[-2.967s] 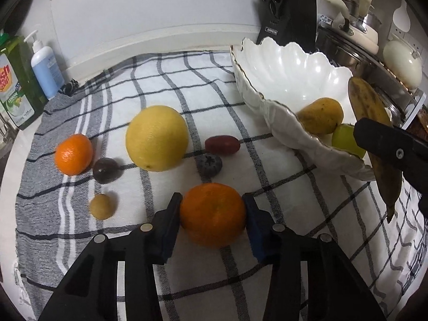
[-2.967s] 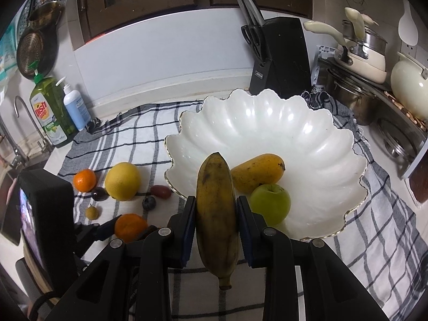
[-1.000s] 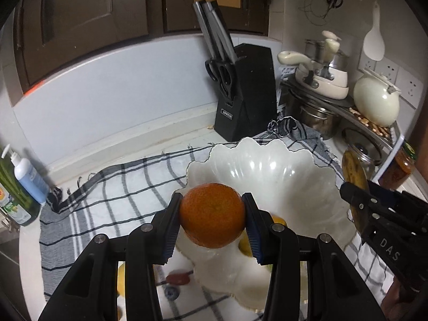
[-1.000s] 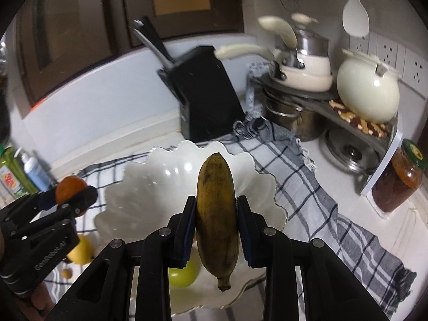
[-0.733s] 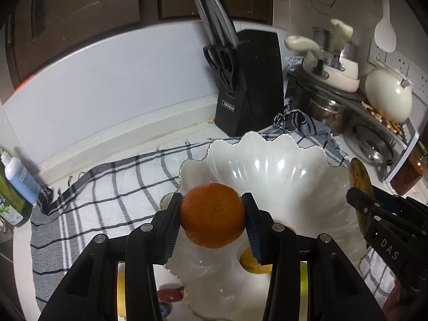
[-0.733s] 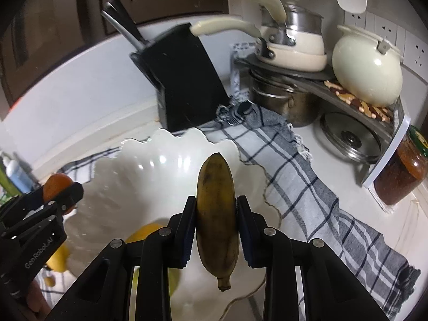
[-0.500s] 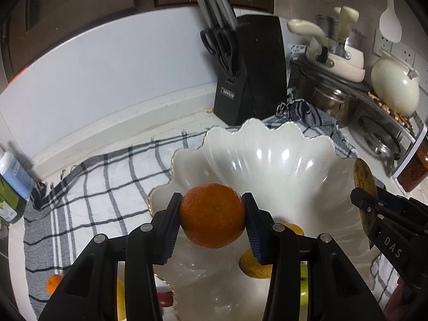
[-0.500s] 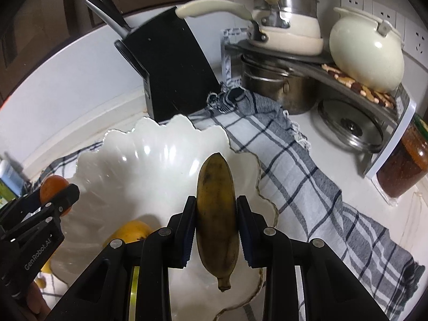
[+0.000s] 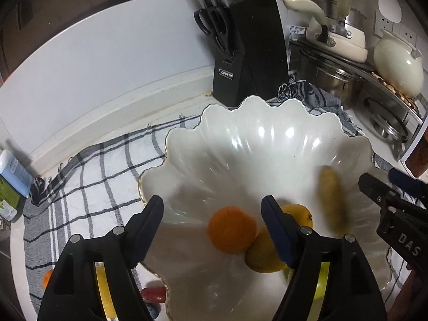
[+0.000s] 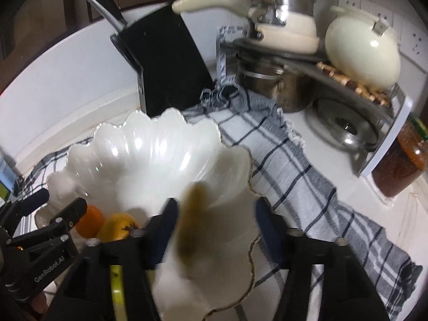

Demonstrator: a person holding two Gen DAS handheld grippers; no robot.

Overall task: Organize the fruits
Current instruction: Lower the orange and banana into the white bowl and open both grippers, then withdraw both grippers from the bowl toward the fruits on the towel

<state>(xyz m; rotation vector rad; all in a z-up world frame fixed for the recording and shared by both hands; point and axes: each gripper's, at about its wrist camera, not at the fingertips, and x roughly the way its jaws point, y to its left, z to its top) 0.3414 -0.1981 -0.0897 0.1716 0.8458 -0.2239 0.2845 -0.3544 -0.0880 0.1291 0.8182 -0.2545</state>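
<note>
White scalloped porcelain bowl (image 9: 240, 139) on checked cloth (image 9: 101, 165), likely fragile, containing orange (image 9: 232, 229), mango (image 9: 270, 251) and blurred banana (image 9: 331, 200), soft-skinned, best gripped mid-body; left tool (image 9: 212, 211) and right tool (image 10: 215, 214) both spread, holding nothing.

Black plastic grippers w/ blue-padded jaws, silver screws, white "GenRobot.AI"/"DAS" lettering.

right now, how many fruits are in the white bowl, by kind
orange: 1
mango: 1
banana: 1, motion-blurred
green apple: 1, mostly hidden by the left gripper
total: 4 in the white bowl
</note>
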